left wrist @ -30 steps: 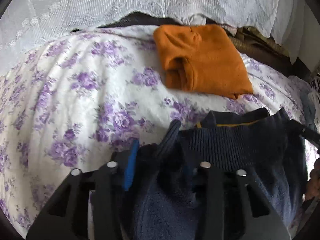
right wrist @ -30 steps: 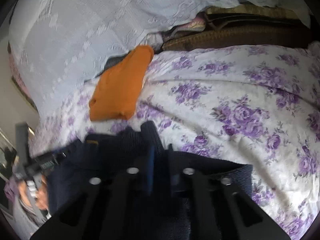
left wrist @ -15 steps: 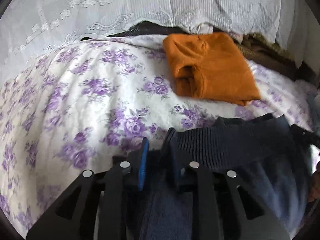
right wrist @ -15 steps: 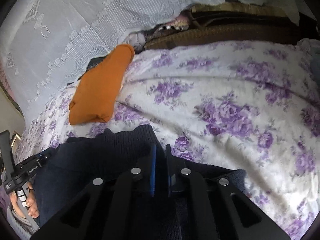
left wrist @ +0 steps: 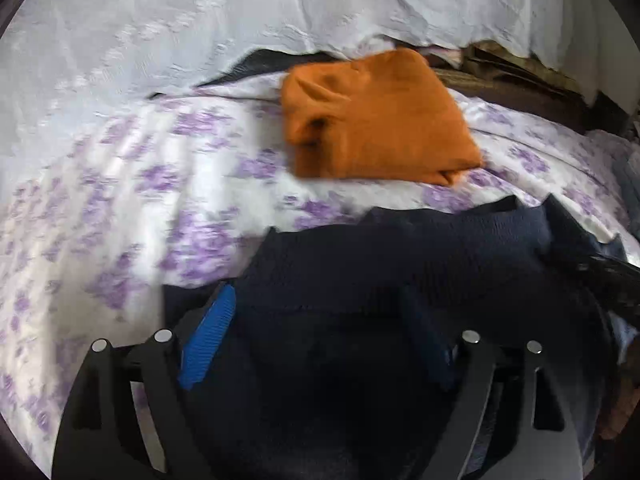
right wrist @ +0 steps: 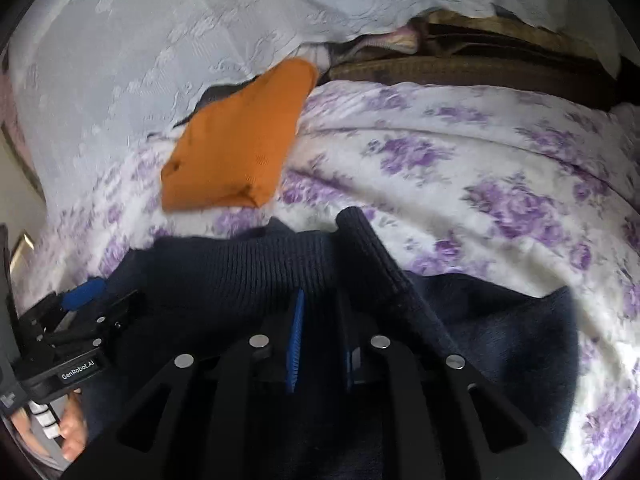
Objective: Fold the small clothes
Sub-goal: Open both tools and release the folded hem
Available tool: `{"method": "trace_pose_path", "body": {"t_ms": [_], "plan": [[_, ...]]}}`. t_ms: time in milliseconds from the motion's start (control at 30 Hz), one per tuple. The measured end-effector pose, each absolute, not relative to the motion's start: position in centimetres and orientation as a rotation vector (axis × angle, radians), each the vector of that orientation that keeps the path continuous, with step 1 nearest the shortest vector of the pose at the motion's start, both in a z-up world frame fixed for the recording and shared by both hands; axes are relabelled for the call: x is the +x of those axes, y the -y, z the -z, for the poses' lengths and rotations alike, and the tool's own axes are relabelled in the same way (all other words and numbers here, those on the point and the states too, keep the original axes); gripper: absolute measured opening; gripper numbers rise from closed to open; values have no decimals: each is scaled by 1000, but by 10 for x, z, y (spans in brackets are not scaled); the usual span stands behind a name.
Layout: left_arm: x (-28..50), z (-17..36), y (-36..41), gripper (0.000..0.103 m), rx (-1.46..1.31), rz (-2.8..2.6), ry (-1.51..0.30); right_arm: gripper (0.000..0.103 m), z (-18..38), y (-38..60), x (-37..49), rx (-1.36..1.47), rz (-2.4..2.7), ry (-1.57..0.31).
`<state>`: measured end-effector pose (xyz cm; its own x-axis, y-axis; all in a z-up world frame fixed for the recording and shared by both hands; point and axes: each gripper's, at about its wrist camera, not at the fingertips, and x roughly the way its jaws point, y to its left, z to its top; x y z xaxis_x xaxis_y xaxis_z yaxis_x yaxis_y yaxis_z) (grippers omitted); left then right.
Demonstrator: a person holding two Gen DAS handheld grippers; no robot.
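A: Live on the bed now. The dark navy knitted garment [left wrist: 400, 264] lies across the near edge of the white bedspread with purple flowers [left wrist: 120, 208], its ribbed band running side to side in front of both tools.

B: And the left gripper [left wrist: 320, 340]? Its jaws have just been opening. The blue ribbed pad [left wrist: 208, 340] stands well out to the left, the other one far right, with navy cloth lying loose between them and neither pad pressing on it.

A: Right gripper [right wrist: 320, 340] is the opposite story. Jaws have been easing apart, but the gap is narrow and a fold of the ribbed knit sits in it. I'd say it is pinching that fold, lightly.

B: So the right hand is the one with a hold. The garment's long axis lies across the fingers, not along them.

A: Agreed. A thick rolled ridge of knit runs up past the right pad, soft and bulky.

B: Beyond it, toward the far edge, the folded orange knit top [left wrist: 376, 120] lies flat, apart from the navy one. White lace-patterned cloth [left wrist: 200, 20] hangs behind.
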<state>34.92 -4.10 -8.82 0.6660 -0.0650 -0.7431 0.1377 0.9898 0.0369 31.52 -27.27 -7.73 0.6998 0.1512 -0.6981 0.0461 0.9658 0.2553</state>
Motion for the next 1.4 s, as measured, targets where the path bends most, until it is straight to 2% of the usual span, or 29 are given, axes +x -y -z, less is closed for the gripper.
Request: {"method": "trace_pose_path", "body": {"t_ms": [67,167,233,300,333,400,567,667,700,800,933,967,1000,1100,1300,1400], "plan": [[334,82,34,80,60,112,-824,21,69,273,297,283,-71,-777],[296,62,29,81,54,187,-770,23,50,268,261,276,-125,-726],[276,59,29,91,54,223,-756,32,47,259,240,255,-140,-719],[271,76,39,92,73,237,-835,43,64,243,235,180,-126,-802],[270,88,45,95,111,217,-865,43,78,233,233,114,-100,-818],[263,92,54,97,172,171,-812,44,78,216,229,9,-55,-789],[241,78,36,95,68,176,-792,44,64,221,191,87,-57,-739],[216,76,35,96,80,178,-781,58,76,214,188,29,-18,-799],[214,83,40,99,121,164,-805,59,83,210,188,4,-15,-814],[220,95,43,99,141,149,-855,59,80,213,187,17,-18,-806],[202,75,29,99,61,160,-782,59,65,224,169,107,-17,-719],[200,73,29,99,55,167,-770,60,65,224,169,102,-15,-722],[198,73,32,99,76,158,-762,67,69,222,171,92,-13,-754],[213,97,41,99,148,123,-867,69,84,224,182,102,-25,-829],[211,64,32,99,53,150,-748,69,55,227,188,187,-87,-756],[232,56,44,98,81,114,-735,69,43,215,212,128,-73,-739]]}}
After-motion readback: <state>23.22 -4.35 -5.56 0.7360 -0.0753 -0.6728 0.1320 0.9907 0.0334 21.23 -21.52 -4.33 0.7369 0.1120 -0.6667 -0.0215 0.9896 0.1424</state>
